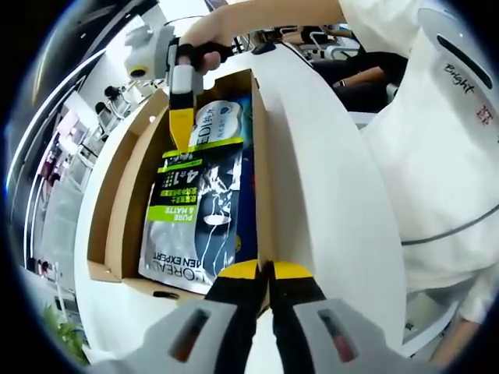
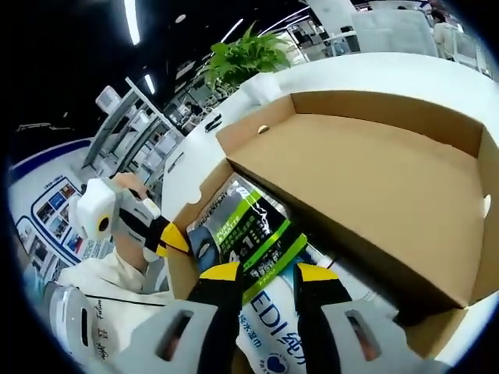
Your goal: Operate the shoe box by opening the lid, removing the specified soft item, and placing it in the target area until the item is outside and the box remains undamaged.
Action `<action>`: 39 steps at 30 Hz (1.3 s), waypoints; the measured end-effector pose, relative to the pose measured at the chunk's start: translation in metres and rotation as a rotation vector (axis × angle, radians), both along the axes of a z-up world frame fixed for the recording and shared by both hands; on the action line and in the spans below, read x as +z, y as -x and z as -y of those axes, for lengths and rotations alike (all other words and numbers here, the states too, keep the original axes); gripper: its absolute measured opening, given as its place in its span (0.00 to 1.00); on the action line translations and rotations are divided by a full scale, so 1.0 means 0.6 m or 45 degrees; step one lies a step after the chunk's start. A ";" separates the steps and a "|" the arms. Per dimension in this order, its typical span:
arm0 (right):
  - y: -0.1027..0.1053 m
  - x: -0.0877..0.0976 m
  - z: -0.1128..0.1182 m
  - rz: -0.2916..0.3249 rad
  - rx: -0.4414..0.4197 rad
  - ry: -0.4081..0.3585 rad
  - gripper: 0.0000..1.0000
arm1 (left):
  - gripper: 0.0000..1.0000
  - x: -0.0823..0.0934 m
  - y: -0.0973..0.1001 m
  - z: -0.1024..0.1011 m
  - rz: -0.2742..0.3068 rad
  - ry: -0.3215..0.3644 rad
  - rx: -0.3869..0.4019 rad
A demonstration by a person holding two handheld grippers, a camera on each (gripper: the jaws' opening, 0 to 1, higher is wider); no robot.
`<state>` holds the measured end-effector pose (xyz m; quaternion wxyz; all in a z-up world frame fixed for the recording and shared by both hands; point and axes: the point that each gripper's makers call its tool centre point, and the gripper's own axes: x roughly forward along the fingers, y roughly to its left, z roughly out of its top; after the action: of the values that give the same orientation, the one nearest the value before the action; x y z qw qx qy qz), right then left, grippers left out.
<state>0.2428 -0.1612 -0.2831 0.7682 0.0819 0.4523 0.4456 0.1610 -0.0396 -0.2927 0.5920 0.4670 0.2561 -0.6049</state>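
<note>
While the shoe box (image 2: 366,179) sits open on the white desk (image 1: 327,195), your right claw (image 2: 269,274) hovers part-open over the sachets (image 1: 199,222) lying lengthwise inside, nearer than your left claw (image 1: 265,271), pinched on the box's near wall.
</note>
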 end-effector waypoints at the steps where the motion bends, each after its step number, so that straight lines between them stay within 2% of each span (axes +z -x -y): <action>1: 0.000 0.002 -0.003 0.012 0.001 -0.013 0.24 | 0.03 0.000 0.000 0.000 0.000 0.001 0.002; 8: -0.005 0.020 -0.007 0.013 -0.028 -0.092 0.24 | 0.03 0.000 0.000 0.000 -0.001 0.004 0.002; 15: 0.005 0.032 -0.012 -0.016 -0.042 -0.174 0.22 | 0.03 0.000 0.000 0.000 0.000 0.004 0.001; 19: 0.010 0.055 -0.033 -0.070 -0.085 -0.313 0.21 | 0.03 0.000 0.000 0.000 0.000 0.003 0.005; 21: 0.015 0.041 -0.030 -0.098 -0.101 -0.245 0.21 | 0.03 0.000 0.000 0.000 0.001 0.002 0.003; 22: 0.003 0.036 -0.026 -0.025 -0.121 -0.195 0.20 | 0.03 0.000 0.000 0.000 0.000 0.002 0.005; 23: 0.003 0.033 -0.025 -0.002 -0.114 -0.172 0.20 | 0.03 0.000 0.000 0.000 0.000 0.001 0.005; 26: 0.016 0.027 -0.036 -0.096 -0.086 -0.195 0.22 | 0.03 0.000 0.000 0.000 0.003 0.001 0.004; 29: 0.021 0.015 -0.038 -0.089 -0.069 -0.153 0.20 | 0.03 0.000 0.000 0.001 0.003 0.001 0.003; 33: 0.012 0.013 -0.039 -0.075 -0.088 -0.145 0.16 | 0.03 0.000 0.000 0.001 0.003 0.002 0.003; 36: 0.008 0.015 -0.047 -0.064 -0.072 -0.159 0.17 | 0.03 0.000 0.000 0.001 0.006 0.003 0.001; 39: 0.010 0.017 -0.054 -0.087 -0.063 -0.182 0.17 | 0.03 0.000 0.000 0.001 0.005 0.005 0.000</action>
<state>0.2368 -0.1287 -0.2731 0.7553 0.1630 0.4430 0.4546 0.1609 -0.0400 -0.2924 0.5934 0.4671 0.2538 -0.6044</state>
